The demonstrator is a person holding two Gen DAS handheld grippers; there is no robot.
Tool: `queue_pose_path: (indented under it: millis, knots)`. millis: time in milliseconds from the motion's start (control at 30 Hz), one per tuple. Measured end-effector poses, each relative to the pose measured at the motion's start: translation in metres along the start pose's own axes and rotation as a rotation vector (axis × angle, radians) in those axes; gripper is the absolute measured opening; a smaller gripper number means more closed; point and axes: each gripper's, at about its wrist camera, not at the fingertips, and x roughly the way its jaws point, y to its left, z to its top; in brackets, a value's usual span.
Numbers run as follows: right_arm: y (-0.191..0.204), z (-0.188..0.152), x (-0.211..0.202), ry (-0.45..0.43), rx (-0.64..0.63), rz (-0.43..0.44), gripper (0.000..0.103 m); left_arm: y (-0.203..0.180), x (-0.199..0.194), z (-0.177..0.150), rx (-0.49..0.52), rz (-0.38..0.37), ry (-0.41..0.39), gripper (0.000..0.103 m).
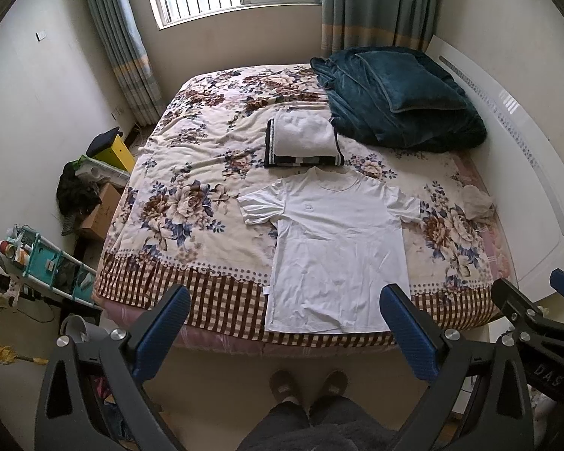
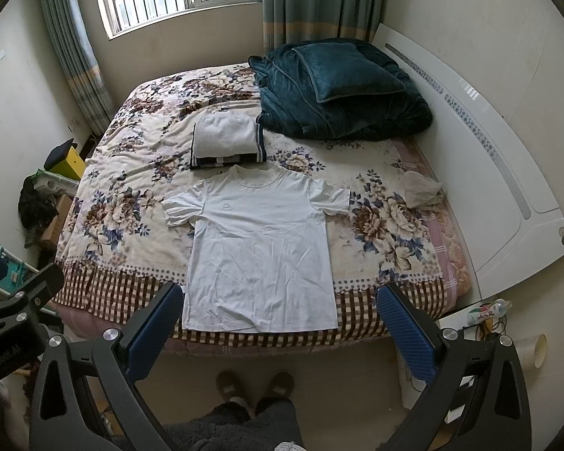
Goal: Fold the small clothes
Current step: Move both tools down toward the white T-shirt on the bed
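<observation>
A white short-sleeved T-shirt (image 1: 334, 251) lies flat and spread out, face up, on the flowered bedspread (image 1: 191, 203), collar away from me and hem at the bed's near edge. It also shows in the right wrist view (image 2: 259, 248). My left gripper (image 1: 285, 300) is open and empty, held high above the near edge of the bed. My right gripper (image 2: 280, 298) is open and empty at about the same height; part of it shows at the right of the left wrist view (image 1: 537, 323).
A folded stack of a white garment on striped cloth (image 1: 302, 143) lies just beyond the shirt's collar. A dark teal quilt and pillow (image 1: 398, 101) fill the far right corner. A crumpled pale cloth (image 1: 477, 199) lies by the white headboard (image 1: 526, 173). Boxes and a shelf (image 1: 52, 263) stand left of the bed.
</observation>
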Motion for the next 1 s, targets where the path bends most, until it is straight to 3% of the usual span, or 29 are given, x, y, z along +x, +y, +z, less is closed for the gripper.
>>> queue_pose_path:
  millis: [333,567,800,1000]
  knots:
    - [0.006,0.004,0.020,0.020,0.045,-0.048,0.103,0.006,0.036,0.003,0.018,-0.057,0.044,0.103]
    - [-0.003,0.019,0.071,0.031,0.141,-0.129,0.103,0.006,0.106,0.026,0.054,-0.035,0.000,0.103]
    - [-0.054,0.070,0.191,0.066,0.261,-0.156,0.103,-0.020,0.209,0.071,0.056,-0.014,0.031,0.103]
    - [-0.123,0.124,0.349,0.162,0.402,-0.108,0.103,-0.064,0.312,0.106,0.048,0.055,0.077,0.103]
